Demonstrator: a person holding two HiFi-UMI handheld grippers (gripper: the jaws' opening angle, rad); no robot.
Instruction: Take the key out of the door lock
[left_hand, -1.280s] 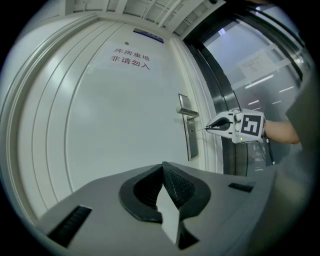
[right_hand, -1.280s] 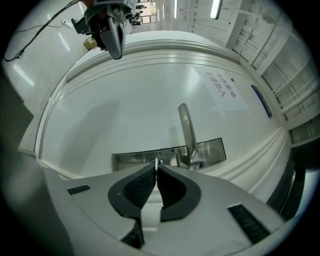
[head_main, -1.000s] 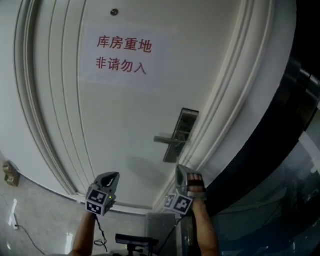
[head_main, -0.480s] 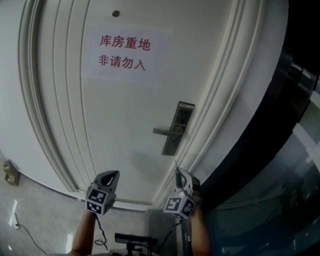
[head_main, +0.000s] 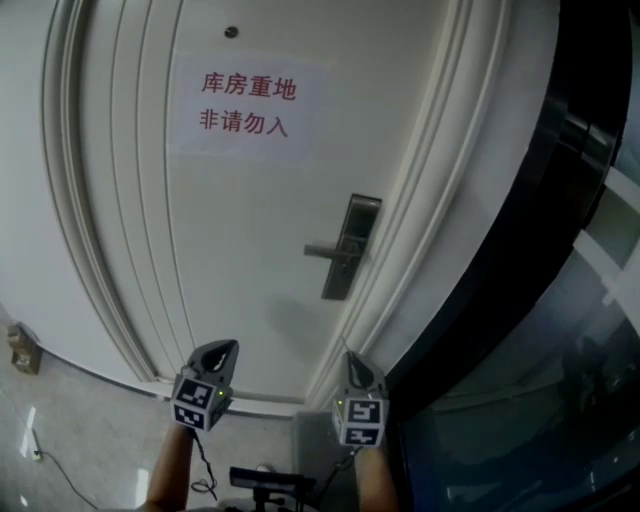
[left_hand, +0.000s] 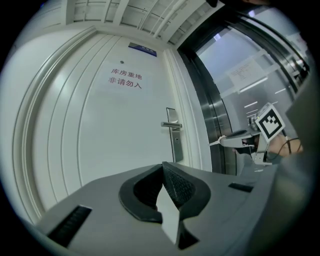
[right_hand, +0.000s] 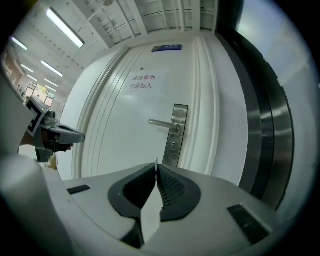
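1. The right tool (right_hand: 156, 170) is pressing its 2 dark ribbed jaws together on a thin silvery metal key (right_hand: 156, 162) — only a narrow edge is poking up past the tips.
2. The key is sitting clear of the tall brushed-steel lock plate (right_hand: 176, 132), well apart from the round keyhole (right_hand: 173, 145) that is showing under the straight silver lever handle (right_hand: 162, 123).
3. The left tool (left_hand: 162, 169) is holding its jaws closed tip to tip, with nothing between them.
4. In the head view both tools are pointing up at the white panelled door (head_main: 250, 220). The left one is sitting low under the middle panel, and the right one is sitting below the lock plate, near the moulded white door frame (head_main: 400, 260).
5. A pale paper sign with 2 lines of red characters (head_main: 245, 105) is hanging on the door above the handle — a small round peephole (head_main: 231, 32) is showing above it.
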